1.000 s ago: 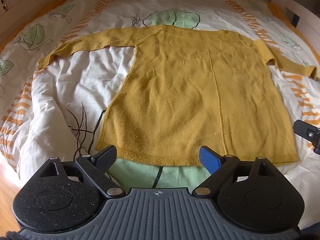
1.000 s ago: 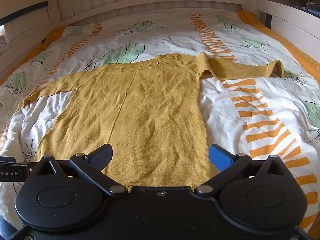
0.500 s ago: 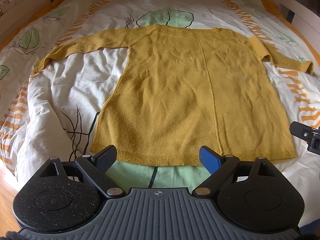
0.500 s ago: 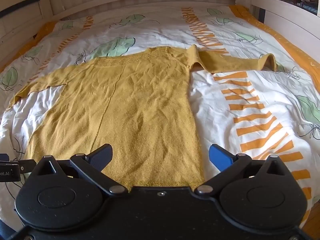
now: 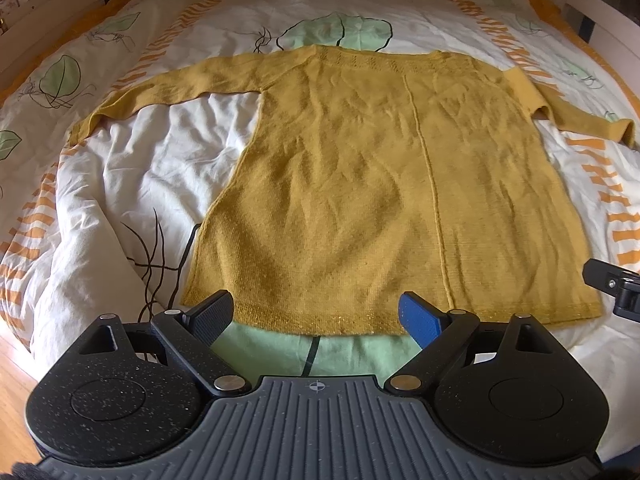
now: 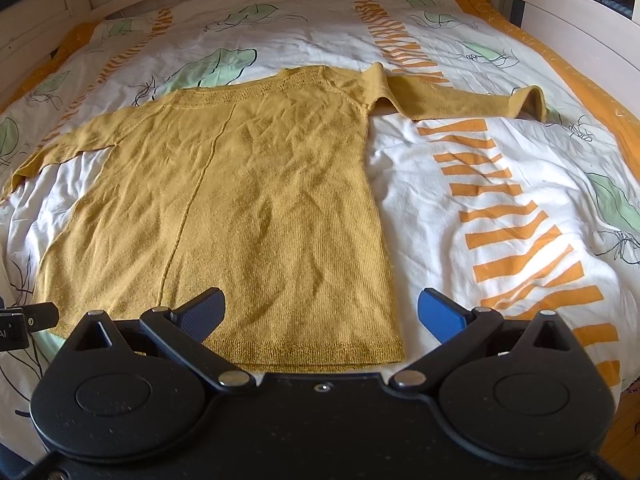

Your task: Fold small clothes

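Over on the far left there's a strip of wooden floor [image 5: 10,364] showing past the edge of the bed, then the duvet [image 5: 120,184] starts, white and pretty rumpled, printed with green leaves and orange dashes. The mustard yellow sweater [image 5: 360,184] is laid out flat on top of it, hem toward the cameras and neckline toward the far end. Its left sleeve [image 5: 160,92] stretches straight out across the white part of the cover. A raised seam runs down the body, a bit right of middle in the left wrist view.

The left gripper [image 5: 318,314] hangs just above the hem, over its left half, jaws spread wide apart with nothing between them, one finger black and the other blue. A green leaf print sits right below the hem there.

Moving right, the right gripper [image 6: 322,312] hovers over the hem's right corner, also wide apart and holding nothing; the corner of the sweater [image 6: 256,216] lies between its fingers but nothing is pinched. A bit of the other gripper pokes into each view's edge.

The right sleeve [image 6: 460,98] reaches out toward the orange border, with its cuff flipped up. A pale wooden bed frame [image 6: 572,28] runs along the right side and the far end.
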The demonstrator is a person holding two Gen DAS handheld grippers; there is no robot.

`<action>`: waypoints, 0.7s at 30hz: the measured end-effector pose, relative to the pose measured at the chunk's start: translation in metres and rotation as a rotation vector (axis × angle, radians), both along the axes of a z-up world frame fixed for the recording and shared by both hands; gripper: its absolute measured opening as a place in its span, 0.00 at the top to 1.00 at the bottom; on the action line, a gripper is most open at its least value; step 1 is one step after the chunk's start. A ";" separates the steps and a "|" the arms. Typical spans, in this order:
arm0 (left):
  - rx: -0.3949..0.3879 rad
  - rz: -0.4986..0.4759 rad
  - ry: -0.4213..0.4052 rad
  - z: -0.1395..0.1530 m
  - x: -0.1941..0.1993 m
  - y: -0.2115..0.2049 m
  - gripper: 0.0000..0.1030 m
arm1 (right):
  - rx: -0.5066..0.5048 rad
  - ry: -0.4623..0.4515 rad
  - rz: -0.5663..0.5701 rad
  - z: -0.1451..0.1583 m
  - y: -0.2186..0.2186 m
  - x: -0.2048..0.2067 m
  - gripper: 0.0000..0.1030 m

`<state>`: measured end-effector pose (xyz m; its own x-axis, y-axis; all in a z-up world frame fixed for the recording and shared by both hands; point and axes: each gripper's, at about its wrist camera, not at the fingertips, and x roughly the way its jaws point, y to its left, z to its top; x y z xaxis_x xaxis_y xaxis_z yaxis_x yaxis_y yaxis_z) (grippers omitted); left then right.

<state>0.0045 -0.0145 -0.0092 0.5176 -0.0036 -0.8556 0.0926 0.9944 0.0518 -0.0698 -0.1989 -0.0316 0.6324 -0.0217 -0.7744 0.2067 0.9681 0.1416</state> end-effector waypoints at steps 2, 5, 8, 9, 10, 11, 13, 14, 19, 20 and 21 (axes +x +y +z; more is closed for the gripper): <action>0.001 0.000 0.002 -0.001 0.000 0.000 0.13 | 0.000 0.001 0.003 0.000 0.000 0.000 0.01; 0.000 0.005 0.005 -0.002 0.001 0.002 0.13 | 0.001 0.006 0.007 -0.001 0.000 0.001 0.01; -0.002 0.011 0.009 -0.003 0.001 0.004 0.13 | 0.004 0.012 0.010 -0.002 0.002 0.003 0.01; -0.003 0.013 0.009 -0.003 0.002 0.004 0.13 | 0.004 0.014 0.011 -0.002 0.003 0.003 0.01; -0.002 0.014 0.011 -0.004 0.001 0.004 0.13 | 0.004 0.014 0.012 -0.002 0.004 0.003 0.01; -0.003 0.015 0.013 -0.004 0.002 0.004 0.13 | 0.004 0.015 0.012 -0.002 0.004 0.003 0.01; -0.004 0.018 0.015 -0.004 0.002 0.005 0.13 | 0.005 0.017 0.014 -0.002 0.005 0.003 0.01; -0.004 0.018 0.015 -0.005 0.002 0.005 0.13 | 0.005 0.017 0.014 -0.002 0.005 0.004 0.01; -0.006 0.018 0.019 -0.005 0.001 0.006 0.13 | 0.007 0.017 0.014 -0.002 0.005 0.004 0.01; -0.008 0.019 0.020 -0.005 0.001 0.006 0.13 | 0.007 0.017 0.015 -0.002 0.006 0.004 0.01; -0.009 0.021 0.021 -0.006 0.001 0.006 0.13 | 0.008 0.018 0.016 -0.002 0.006 0.004 0.01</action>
<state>0.0057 -0.0085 -0.0147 0.4999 -0.0008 -0.8661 0.0729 0.9965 0.0411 -0.0660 -0.1928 -0.0337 0.6186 -0.0057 -0.7857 0.1936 0.9702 0.1455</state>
